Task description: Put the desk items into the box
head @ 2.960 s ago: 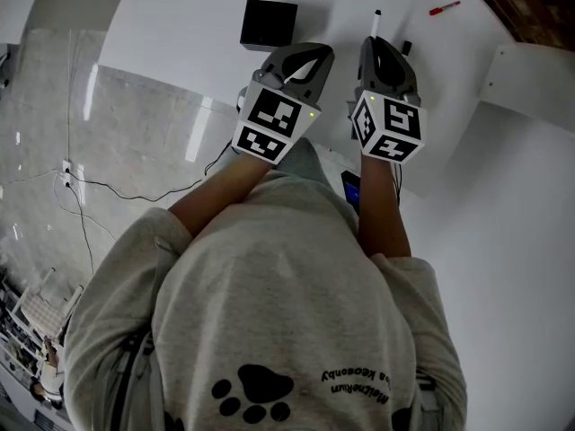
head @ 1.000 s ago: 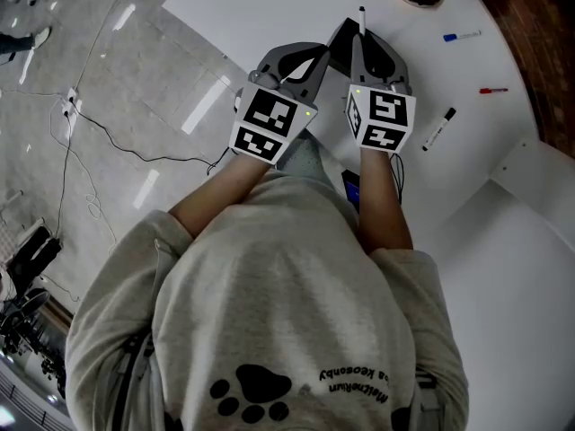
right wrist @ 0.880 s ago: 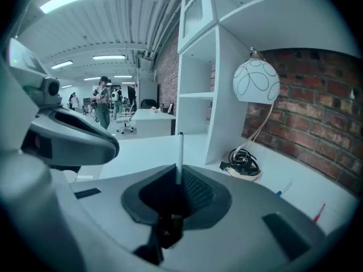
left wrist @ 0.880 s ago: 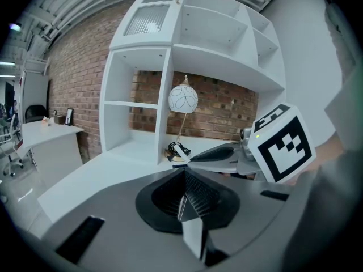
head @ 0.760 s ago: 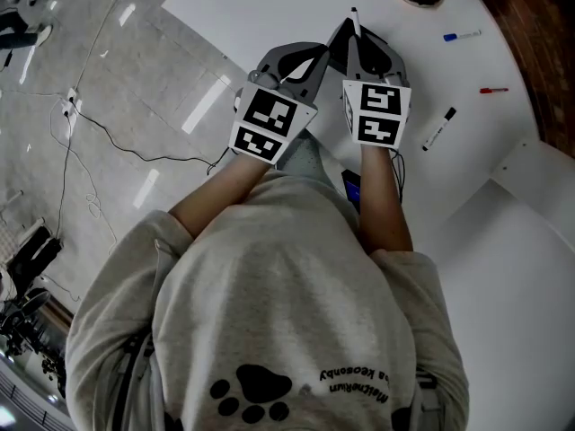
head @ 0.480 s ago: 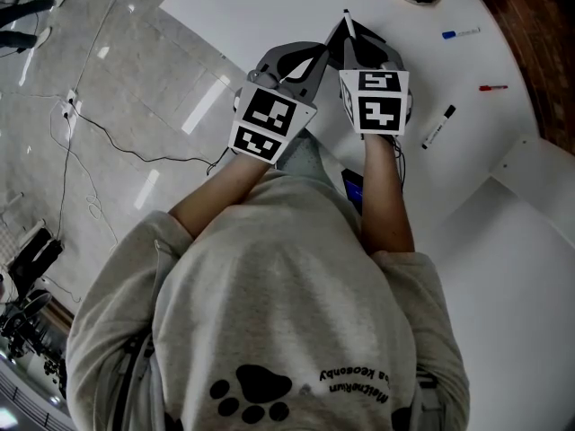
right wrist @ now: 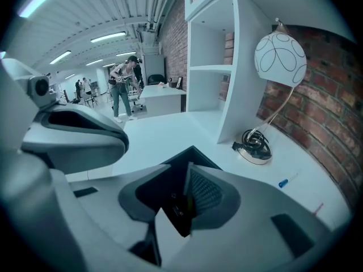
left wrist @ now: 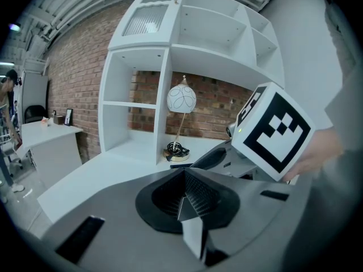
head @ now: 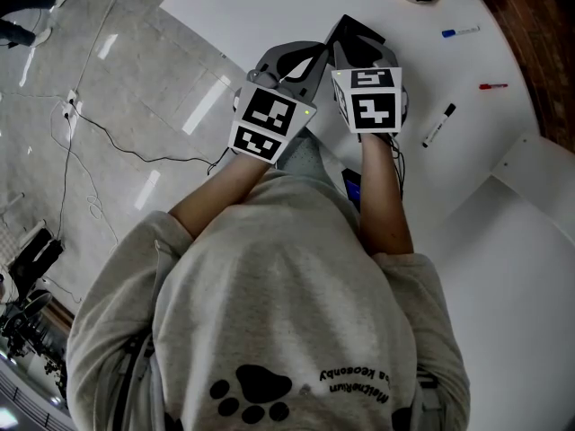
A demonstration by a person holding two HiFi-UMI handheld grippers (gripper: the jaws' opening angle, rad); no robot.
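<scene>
My right gripper (head: 358,50) hangs tilted over the small black box (head: 359,29) on the white desk (head: 269,7). Its jaws are opening. In the right gripper view the box's open top (right wrist: 180,164) lies just beyond the parted fingertips, and a dark slim thing (right wrist: 180,211) sits low in the gap with neither pad pressing on it. The marker's tip no longer sticks out above the gripper in the head view. My left gripper (head: 307,59) is beside it on the left, shut with nothing held (left wrist: 184,180).
On the desk to the right lie a black marker (head: 438,126), a red marker (head: 492,86) and a blue marker (head: 461,33). A globe lamp (right wrist: 280,58) with its cabled base (right wrist: 254,146) stands by white shelves (right wrist: 227,67). The desk edge and floor are at left.
The right gripper has tipped forward over the black box and its jaws have parted. The marker that stuck up from them is gone from the head view. The left gripper stayed still.
</scene>
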